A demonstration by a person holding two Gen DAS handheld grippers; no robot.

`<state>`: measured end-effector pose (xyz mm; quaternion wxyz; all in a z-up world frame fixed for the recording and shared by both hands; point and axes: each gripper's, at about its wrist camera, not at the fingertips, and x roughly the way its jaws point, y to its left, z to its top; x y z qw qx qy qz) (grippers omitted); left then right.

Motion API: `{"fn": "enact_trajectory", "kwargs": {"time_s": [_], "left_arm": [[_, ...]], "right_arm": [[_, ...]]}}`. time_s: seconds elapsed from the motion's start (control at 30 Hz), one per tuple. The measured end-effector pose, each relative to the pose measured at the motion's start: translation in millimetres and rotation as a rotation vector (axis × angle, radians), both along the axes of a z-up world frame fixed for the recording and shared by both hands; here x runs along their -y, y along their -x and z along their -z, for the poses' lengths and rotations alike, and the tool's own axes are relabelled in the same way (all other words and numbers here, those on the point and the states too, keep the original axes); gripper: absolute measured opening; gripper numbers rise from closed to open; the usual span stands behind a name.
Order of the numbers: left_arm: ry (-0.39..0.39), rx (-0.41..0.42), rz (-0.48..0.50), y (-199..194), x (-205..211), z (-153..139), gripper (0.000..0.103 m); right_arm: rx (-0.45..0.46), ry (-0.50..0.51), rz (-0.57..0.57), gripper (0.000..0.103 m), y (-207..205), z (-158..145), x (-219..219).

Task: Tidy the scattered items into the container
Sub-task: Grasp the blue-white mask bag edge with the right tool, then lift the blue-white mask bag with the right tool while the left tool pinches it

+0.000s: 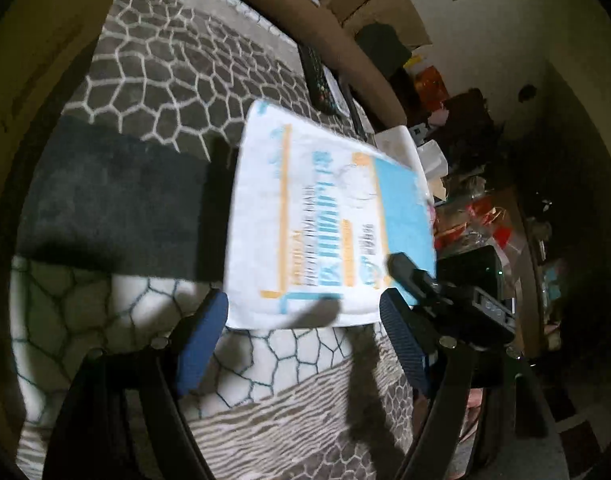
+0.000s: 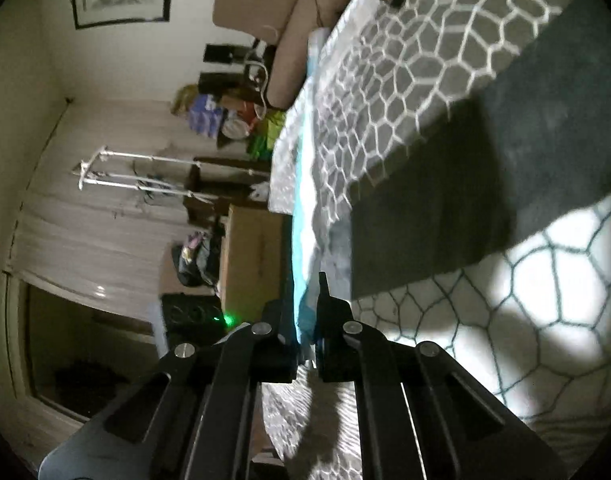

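Observation:
A flat white packet [image 1: 325, 216] with blue and orange print hangs above the patterned blanket [image 1: 153, 72], pinched at its lower right corner by my right gripper, seen in the left wrist view as a black body [image 1: 417, 280]. My left gripper [image 1: 301, 332] is open just below the packet, its blue pads [image 1: 203, 336] spread wide and not touching it. In the right wrist view the right gripper [image 2: 303, 320] is shut on the packet's edge [image 2: 303, 248], seen edge-on as a white and blue strip. No container is in view.
The blanket [image 2: 425, 80] has a dark band [image 1: 113, 200] across it. A dark remote-like item [image 1: 319, 80] lies near the tan headboard [image 1: 305, 20]. Cluttered shelves and boxes [image 1: 465, 200] stand beside the bed. A cardboard box [image 2: 253, 256] and a drying rack [image 2: 145, 176] stand on the floor.

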<state>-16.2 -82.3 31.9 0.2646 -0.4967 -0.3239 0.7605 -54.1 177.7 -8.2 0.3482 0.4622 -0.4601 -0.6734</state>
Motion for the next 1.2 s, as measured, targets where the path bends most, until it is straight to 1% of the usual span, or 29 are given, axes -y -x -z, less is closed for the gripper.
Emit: {"fn": "enact_trajectory", "kwargs": {"time_s": [0.1,0.13,0.2,0.27,0.33,0.4,0.43,0.47,0.57,0.67,0.7,0.77,0.83,0.9,0.93,1.0,1.2], "left_arm": [[-0.008,-0.028,-0.012,1.6,3.8,-5.2,0.079],[-0.024,-0.029,-0.026,2.3,7.2,-5.8,0.079],[-0.071,-0.024,-0.037,3.9,11.6,-4.9,0.079],[-0.133,-0.042,-0.014,3.3,10.5,-5.6,0.078],[-0.175,-0.054,0.012,1.9,6.0,-7.4,0.077],[-0.145,-0.085,0.021,1.2,0.6,-14.1,0.056],[-0.128,-0.093,0.019,1.0,-0.6,-17.4,0.030],[-0.120,-0.095,0.020,1.5,-1.3,-19.4,0.008],[-0.114,-0.080,0.032,3.0,-5.0,-18.8,0.006],[-0.107,-0.074,0.038,1.4,-8.5,-17.9,0.006],[-0.117,-0.077,0.033,-0.2,-8.7,-18.9,0.006],[-0.132,-0.078,0.024,-2.5,-7.9,-20.2,0.006],[-0.139,-0.079,0.024,-5.0,-6.5,-21.0,0.006],[-0.131,-0.082,0.028,-7.6,-6.6,-20.2,0.006],[-0.128,-0.081,0.041,-8.5,-9.7,-19.9,0.006],[-0.094,-0.085,0.065,-12.3,-20.5,-19.4,0.006],[-0.056,-0.062,0.218,-32.2,-74.0,-7.4,0.006]], "right_arm": [[-0.020,0.051,-0.013,0.007,1.8,-5.8,0.4],[-0.023,0.060,-0.016,0.007,2.8,-7.7,1.0],[-0.026,0.079,-0.022,0.007,3.8,-9.0,-2.1],[-0.020,0.101,-0.038,0.007,4.5,-7.1,-3.7],[-0.012,0.114,-0.059,0.007,3.8,-2.6,-1.5],[-0.007,0.117,-0.071,0.007,4.4,0.0,3.1],[-0.004,0.113,-0.070,0.007,5.3,1.1,3.2],[-0.001,0.111,-0.067,0.008,6.1,2.4,3.0],[0.005,0.110,-0.058,0.008,7.7,4.1,-0.7],[-0.008,0.089,-0.061,0.008,9.4,1.1,0.7],[-0.007,0.085,-0.060,0.008,9.4,1.3,0.0],[0.007,0.061,-0.046,0.014,10.7,3.1,-1.9],[0.027,0.040,-0.019,0.017,10.3,6.8,-7.1],[0.046,0.036,0.014,0.018,9.0,10.0,-13.2],[0.051,0.031,0.027,0.018,8.1,10.2,-16.1],[0.047,0.008,0.057,0.018,6.2,7.4,-22.1],[0.074,-0.018,0.143,0.018,5.2,12.3,-42.4]]}}
